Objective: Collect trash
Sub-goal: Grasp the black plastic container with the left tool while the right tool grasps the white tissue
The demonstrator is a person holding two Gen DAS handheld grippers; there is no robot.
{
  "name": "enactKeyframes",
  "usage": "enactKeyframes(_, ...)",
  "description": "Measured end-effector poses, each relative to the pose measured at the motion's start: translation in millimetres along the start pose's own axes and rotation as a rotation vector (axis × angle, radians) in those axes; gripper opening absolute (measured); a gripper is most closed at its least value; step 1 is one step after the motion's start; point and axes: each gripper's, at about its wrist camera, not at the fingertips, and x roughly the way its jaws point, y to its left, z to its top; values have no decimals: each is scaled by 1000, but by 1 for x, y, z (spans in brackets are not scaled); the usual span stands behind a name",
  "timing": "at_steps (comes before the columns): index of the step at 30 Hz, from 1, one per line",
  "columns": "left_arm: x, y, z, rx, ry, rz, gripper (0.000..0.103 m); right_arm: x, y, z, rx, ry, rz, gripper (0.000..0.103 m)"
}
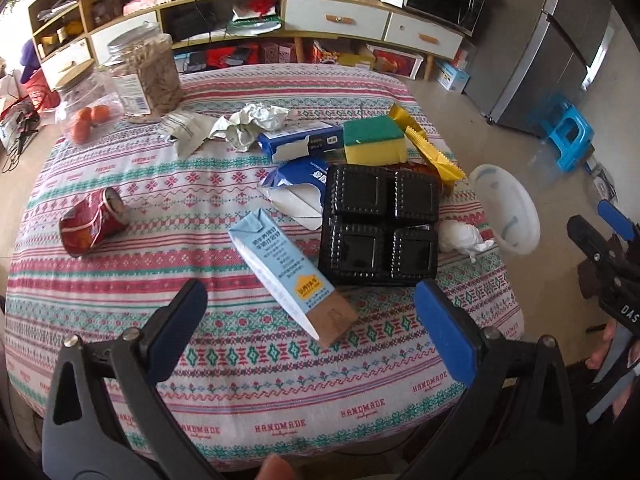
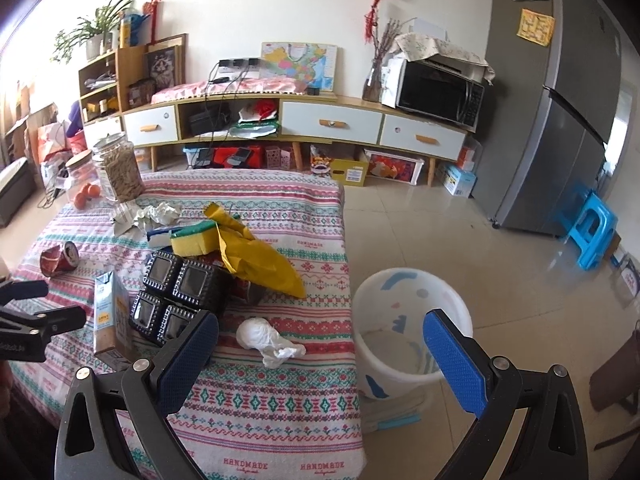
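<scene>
On the table [image 1: 120,280], left tongs [image 1: 308,320] gape above the carton [image 1: 288,276].

Glossy black plastic tray [image 1: 378,224], crumpled metal can [image 1: 94,222], woven patterned tablecloth [image 1: 160,184]

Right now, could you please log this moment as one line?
left gripper: open, over milk carton | right gripper: open, empty | white bin: on floor beside table

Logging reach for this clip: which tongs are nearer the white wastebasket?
Right. The right tongs hover open beside the white wastebasket, by the table's edge; the left tongs are open over the milk carton, farther away.
</scene>
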Motion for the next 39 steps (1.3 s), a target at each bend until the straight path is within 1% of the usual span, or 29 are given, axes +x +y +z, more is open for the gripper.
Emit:
enactKeyframes(1, 3, 1, 4, 4, 16, -15, 101, 4, -2, 4, -5, 19, 16, 103)
enactKeyframes(3, 10, 1, 14, 19, 52, -47, 95, 12, -4, 11, -12, 54, 40, 103)
enactKeyframes(5, 18, -2, 25, 31, 73, -64, 92, 21, -4, 17, -22, 83, 58, 103)
enactKeyframes(8, 28, -8, 40, 39, 89, -98, 87, 40, -6, 25, -31, 136, 93, 103)
enactKeyframes(10, 37, -15, 49, 69, 102, -105, 83, 53, -8, 26, -22, 166, 110, 103)
enactKeyframes(12, 46, -17, 54, 98, 131, -117, 76, 65, -13, 24, -2, 190, 122, 103)
enactKeyframes(13, 56, -18, 56, 98, 158, -128, 74, 69, -15, 21, 10, 202, 131, 103)
enactKeyframes(16, 75, -11, 55, 63, 220, -161, 70, 86, -21, 11, 30, 274, 150, 103)
enactKeyframes(18, 85, -9, 53, 49, 266, -185, 63, 97, -21, 5, 14, 322, 171, 103)
enactKeyframes(19, 88, -10, 53, 48, 283, -199, 61, 101, -21, 3, 7, 336, 173, 103)
enactKeyframes(21, 91, -10, 52, 52, 295, -207, 58, 112, -21, -3, 2, 380, 182, 103)
enactKeyframes(24, 94, -11, 52, 62, 305, -209, 57, 122, -21, -8, 11, 420, 201, 103)
enactKeyframes(26, 97, -9, 50, 60, 326, -221, 57, 125, -20, -9, 13, 432, 207, 103)
enactKeyframes(29, 99, -6, 48, 31, 358, -254, 57, 127, -15, -8, 5, 434, 214, 103)
enactKeyframes(30, 100, -5, 47, 34, 361, -254, 57, 128, -13, -8, 2, 434, 216, 103)
enactKeyframes(32, 100, -10, 46, 55, 353, -243, 57, 129, -8, -8, -9, 438, 223, 103)
enactKeyframes(33, 99, -11, 45, 59, 350, -242, 52, 129, -5, -9, -15, 442, 227, 103)
enactKeyframes(37, 95, -15, 47, 74, 324, -228, 50, 134, 2, -10, -30, 463, 234, 103)
enactKeyframes(39, 94, -17, 49, 73, 310, -233, 50, 137, 5, -11, -28, 468, 246, 103)
